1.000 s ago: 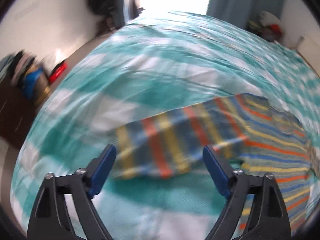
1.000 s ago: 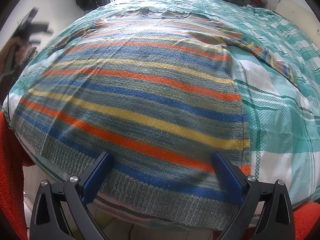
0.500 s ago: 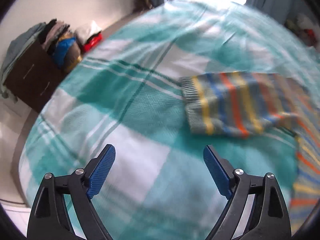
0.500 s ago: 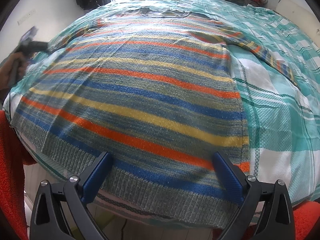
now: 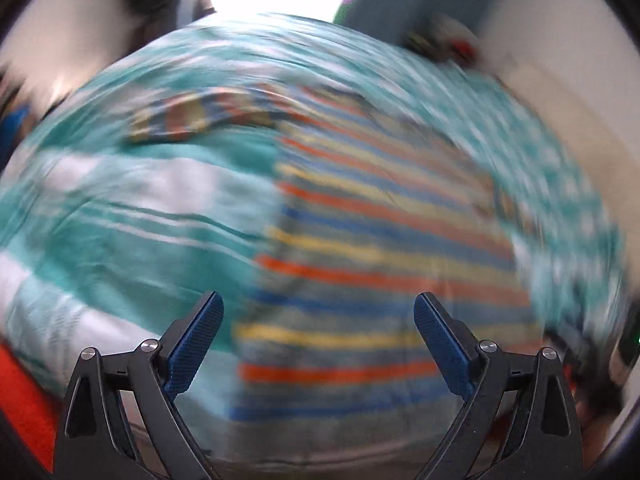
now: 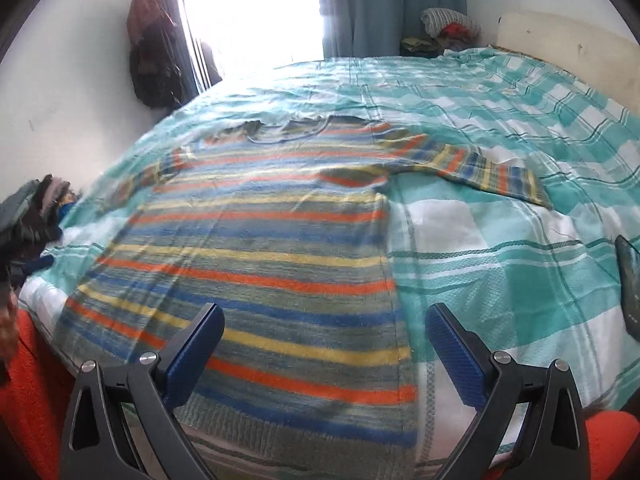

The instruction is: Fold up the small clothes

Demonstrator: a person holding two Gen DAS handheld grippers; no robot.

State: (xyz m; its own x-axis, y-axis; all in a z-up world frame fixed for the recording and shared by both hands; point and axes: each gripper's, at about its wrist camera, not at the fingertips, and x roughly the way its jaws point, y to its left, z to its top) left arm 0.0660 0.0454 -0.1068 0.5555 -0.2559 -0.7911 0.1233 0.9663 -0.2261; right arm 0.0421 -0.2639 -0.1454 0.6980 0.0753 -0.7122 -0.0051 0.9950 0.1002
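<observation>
L tongs [image 5: 319, 322] opening, empty | R tongs [image 6: 324, 334] released | sweater [image 6: 256, 264] flat on bed [image 6: 520, 240]

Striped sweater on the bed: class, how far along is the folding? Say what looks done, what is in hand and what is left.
Done: the sweater lies flat on the checked bedspread, sleeves spread out. In hand: nothing; the left tool, its jaws opening, and the right tool hover empty above the hem. Left: every fold, as no sleeve or side is turned in yet.
</observation>
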